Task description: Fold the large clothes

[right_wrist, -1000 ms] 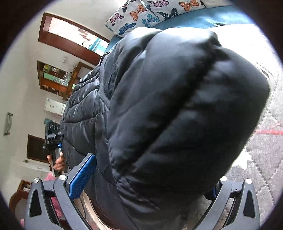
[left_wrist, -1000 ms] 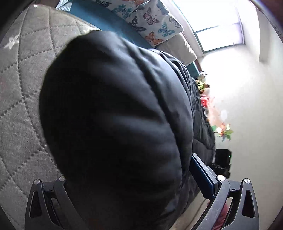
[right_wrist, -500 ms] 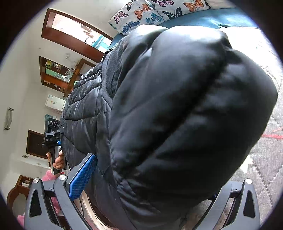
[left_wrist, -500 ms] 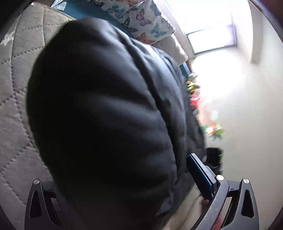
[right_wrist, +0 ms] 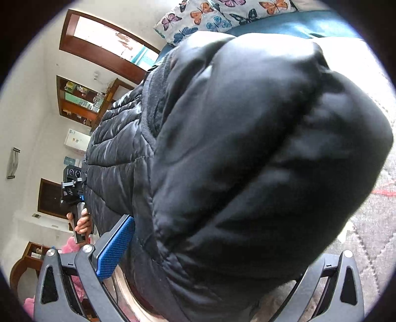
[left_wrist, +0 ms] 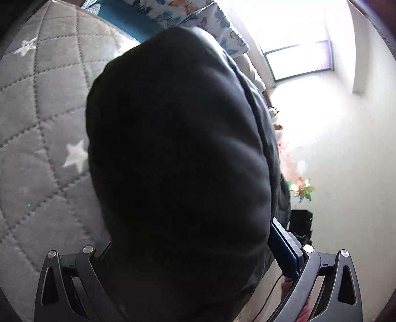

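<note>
my left gripper (left_wrist: 198,270) clamps black puffer jacket (left_wrist: 178,153) | my right gripper (right_wrist: 198,270) clamps same jacket | jacket bulges over grey quilted bed (left_wrist: 42,119) | butterfly pillow (right_wrist: 217,14) behind

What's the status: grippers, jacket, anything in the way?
Both hand-held grippers, left and right, shut on the black puffer jacket. Jacket bunched, held over the grey quilted bed cover. Butterfly pillow beyond, clear of it.

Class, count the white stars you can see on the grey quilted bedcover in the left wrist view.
2: one white star near the upper left edge, another white star beside the black puffer jacket. The jacket may hide others.
</note>
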A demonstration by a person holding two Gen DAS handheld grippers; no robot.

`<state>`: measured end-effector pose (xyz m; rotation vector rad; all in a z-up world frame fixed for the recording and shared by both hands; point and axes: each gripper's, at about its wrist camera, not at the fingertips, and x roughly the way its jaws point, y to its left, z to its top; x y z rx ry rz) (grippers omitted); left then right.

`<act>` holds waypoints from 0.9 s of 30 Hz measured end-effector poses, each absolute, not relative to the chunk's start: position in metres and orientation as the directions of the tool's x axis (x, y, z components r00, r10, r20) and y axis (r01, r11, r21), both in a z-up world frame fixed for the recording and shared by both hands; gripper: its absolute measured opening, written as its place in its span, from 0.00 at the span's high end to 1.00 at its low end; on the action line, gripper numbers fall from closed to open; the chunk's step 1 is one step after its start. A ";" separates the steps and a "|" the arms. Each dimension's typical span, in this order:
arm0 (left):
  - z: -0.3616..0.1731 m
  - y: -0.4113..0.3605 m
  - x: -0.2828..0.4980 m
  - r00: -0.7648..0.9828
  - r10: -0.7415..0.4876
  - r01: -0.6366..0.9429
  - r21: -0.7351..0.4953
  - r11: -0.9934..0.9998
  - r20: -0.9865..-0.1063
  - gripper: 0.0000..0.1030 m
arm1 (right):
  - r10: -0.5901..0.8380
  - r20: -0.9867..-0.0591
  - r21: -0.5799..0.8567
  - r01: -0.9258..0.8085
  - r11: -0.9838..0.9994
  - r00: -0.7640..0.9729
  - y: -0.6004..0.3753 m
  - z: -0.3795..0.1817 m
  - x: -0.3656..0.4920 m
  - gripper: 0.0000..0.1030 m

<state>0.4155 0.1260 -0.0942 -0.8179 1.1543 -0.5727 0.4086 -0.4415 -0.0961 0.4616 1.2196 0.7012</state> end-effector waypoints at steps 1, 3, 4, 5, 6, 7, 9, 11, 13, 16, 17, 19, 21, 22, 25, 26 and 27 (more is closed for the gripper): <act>-0.095 0.130 0.418 0.313 -0.763 -0.006 -0.805 0.593 -0.565 0.00 | 0.703 -0.690 0.664 -0.237 0.710 0.173 -0.444 -0.096 0.408 0.00; -0.095 0.126 0.420 0.310 -0.762 -0.004 -0.802 0.598 -0.569 0.00 | 0.706 -0.687 0.666 -0.238 0.707 0.175 -0.446 -0.096 0.406 0.00; -0.095 0.123 0.421 0.306 -0.761 0.002 -0.799 0.601 -0.572 0.00 | 0.703 -0.687 0.664 -0.237 0.709 0.181 -0.446 -0.096 0.406 0.00; -0.095 0.120 0.422 0.302 -0.761 0.013 -0.796 0.605 -0.574 0.00 | 0.702 -0.688 0.661 -0.241 0.711 0.186 -0.443 -0.097 0.406 0.00; -0.094 0.115 0.423 0.294 -0.756 0.031 -0.785 0.619 -0.585 0.00 | 0.706 -0.683 0.662 -0.249 0.707 0.189 -0.442 -0.096 0.407 0.00; -0.092 0.112 0.426 0.289 -0.754 0.039 -0.779 0.625 -0.590 0.00 | 0.717 -0.669 0.671 -0.256 0.696 0.194 -0.439 -0.097 0.408 0.00; -0.092 0.114 0.426 0.287 -0.760 0.029 -0.788 0.615 -0.583 0.00 | 0.718 -0.662 0.673 -0.252 0.695 0.213 -0.434 -0.094 0.411 0.00; -0.093 0.117 0.427 0.284 -0.768 0.022 -0.797 0.604 -0.574 0.00 | 0.718 -0.652 0.678 -0.239 0.696 0.242 -0.431 -0.093 0.412 0.00; -0.091 0.114 0.425 0.306 -0.753 0.014 -0.788 0.616 -0.583 0.00 | 0.708 -0.653 0.671 -0.228 0.706 0.269 -0.430 -0.092 0.409 0.00; -0.082 0.113 0.418 0.370 -0.710 0.015 -0.761 0.649 -0.598 0.02 | 0.675 -0.668 0.641 -0.218 0.736 0.314 -0.426 -0.087 0.401 0.01; -0.075 0.112 0.415 0.395 -0.690 0.035 -0.740 0.671 -0.607 0.08 | 0.667 -0.670 0.632 -0.222 0.743 0.326 -0.425 -0.083 0.399 0.05; -0.062 0.110 0.408 0.431 -0.654 0.070 -0.699 0.711 -0.622 0.15 | 0.647 -0.671 0.605 -0.236 0.760 0.362 -0.424 -0.071 0.391 0.22; -0.051 0.107 0.404 0.453 -0.626 0.087 -0.667 0.740 -0.635 0.24 | 0.628 -0.678 0.583 -0.241 0.776 0.381 -0.422 -0.061 0.386 0.33; -0.049 0.105 0.411 0.461 -0.616 0.092 -0.656 0.749 -0.639 0.26 | 0.617 -0.681 0.571 -0.242 0.784 0.393 -0.420 -0.056 0.383 0.38; -0.035 0.099 0.425 0.487 -0.587 0.129 -0.612 0.780 -0.646 0.34 | 0.584 -0.689 0.530 -0.251 0.810 0.430 -0.418 -0.045 0.376 0.45; -0.031 0.090 0.428 0.492 -0.585 0.142 -0.604 0.784 -0.645 0.36 | 0.576 -0.688 0.520 -0.254 0.815 0.440 -0.416 -0.042 0.373 0.46; -0.024 0.087 0.426 0.493 -0.589 0.161 -0.598 0.785 -0.640 0.37 | 0.568 -0.689 0.509 -0.258 0.821 0.450 -0.415 -0.037 0.368 0.47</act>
